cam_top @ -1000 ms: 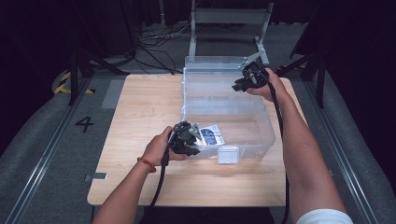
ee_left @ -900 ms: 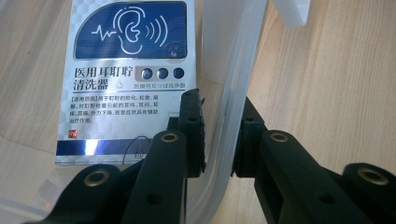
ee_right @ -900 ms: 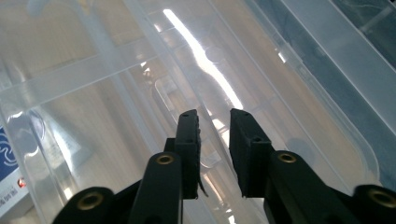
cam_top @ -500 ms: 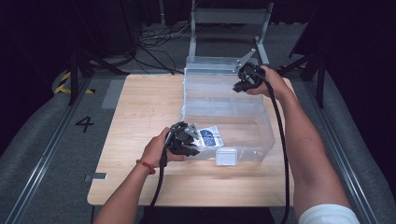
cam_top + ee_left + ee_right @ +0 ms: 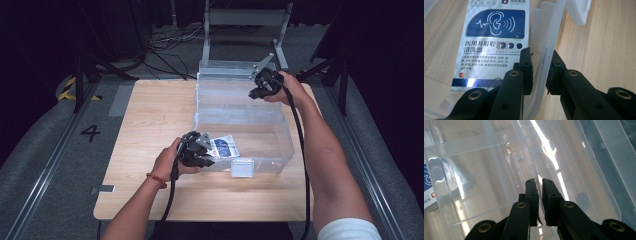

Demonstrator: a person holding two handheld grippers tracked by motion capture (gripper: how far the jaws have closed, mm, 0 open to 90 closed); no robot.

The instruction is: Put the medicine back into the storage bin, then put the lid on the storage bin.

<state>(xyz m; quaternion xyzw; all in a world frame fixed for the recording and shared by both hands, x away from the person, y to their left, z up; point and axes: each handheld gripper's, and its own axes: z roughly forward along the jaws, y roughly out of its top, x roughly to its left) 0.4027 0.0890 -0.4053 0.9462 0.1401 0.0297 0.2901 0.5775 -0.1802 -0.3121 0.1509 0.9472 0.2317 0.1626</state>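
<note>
A clear plastic bin (image 5: pixel 287 135) stands on the wooden table (image 5: pixel 150 115), its clear lid (image 5: pixel 227 80) raised at the back. Inside lies a white and blue box with an ear symbol (image 5: pixel 225 146) (image 5: pixel 495 30). My left gripper (image 5: pixel 202 150) (image 5: pixel 540 53) is shut on the bin's near-left wall (image 5: pixel 544 50), one jaw inside and one outside. My right gripper (image 5: pixel 255 92) (image 5: pixel 539 181) is at the lid's right corner. Its jaws have just been closing and stand almost together, with what looks like the lid's (image 5: pixel 574 157) thin edge between them.
A white latch (image 5: pixel 242 167) (image 5: pixel 579 12) hangs on the bin's front wall. A metal frame (image 5: pixel 245 20) and loose cables (image 5: pixel 165 45) lie behind the table. A "4" (image 5: pixel 91 132) marks the floor at left. Bare wood spreads left of the bin.
The right hand has edged slightly left at the lid's corner. The left hand, the bin and the box have stayed where they were.
</note>
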